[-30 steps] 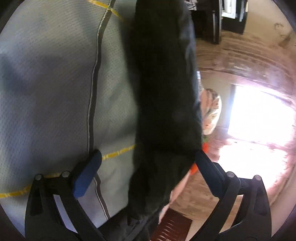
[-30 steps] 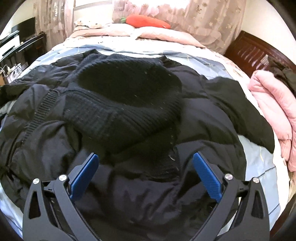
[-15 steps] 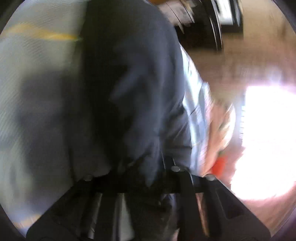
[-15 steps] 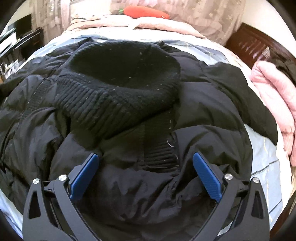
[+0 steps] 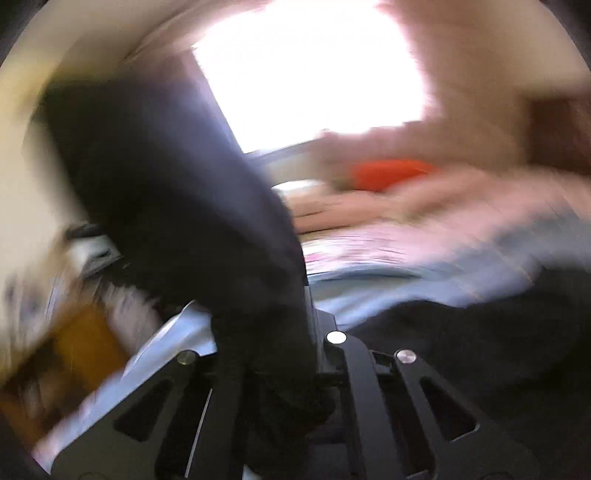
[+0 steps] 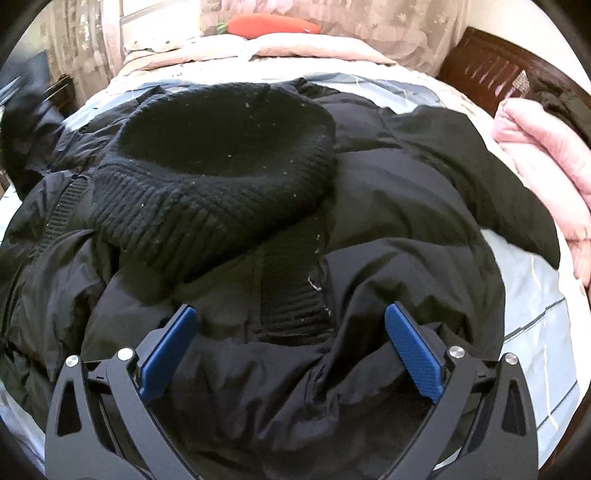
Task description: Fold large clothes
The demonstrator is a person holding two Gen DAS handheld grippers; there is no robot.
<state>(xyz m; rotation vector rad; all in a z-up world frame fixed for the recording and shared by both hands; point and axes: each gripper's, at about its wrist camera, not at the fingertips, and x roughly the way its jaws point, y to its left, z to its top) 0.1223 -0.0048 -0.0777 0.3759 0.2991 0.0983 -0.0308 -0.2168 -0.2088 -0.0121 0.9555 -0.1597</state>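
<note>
Since the earlier frames, the left tool [image 5: 295, 332] has gone from jaws wide apart to clamped on a dark sleeve [image 5: 177, 192], and its view has swung from the sheet toward the window [image 5: 310, 74]; heavy blur confirms fast movement. The right tool [image 6: 291, 350] has kept much the same station, with the jacket drawing slightly nearer in its view.

Left tool: jaws together, gripping the sleeve, whose cloth rises up and to the left from the jaws. The long axis of the sleeve runs from the tool toward the upper left of that view. Judged purpose: the sleeve is being lifted so it can be carried across the body of the garment.

Right tool: jaws apart, blue pads [image 6: 413, 354] on either side of a rumpled fold at the near hem, nothing pinched. It hovers just above the cloth, probably placed to steady or take the near edge.

Black padded jacket [image 6: 424, 192] lies spread on the bed [image 6: 532, 288], its long axis running near to far, knitted hood [image 6: 221, 155] toward the far pillows. Pink quilt [image 6: 543, 155] lies at the right edge; orange carrot cushion [image 6: 269, 25] at the far end.
</note>
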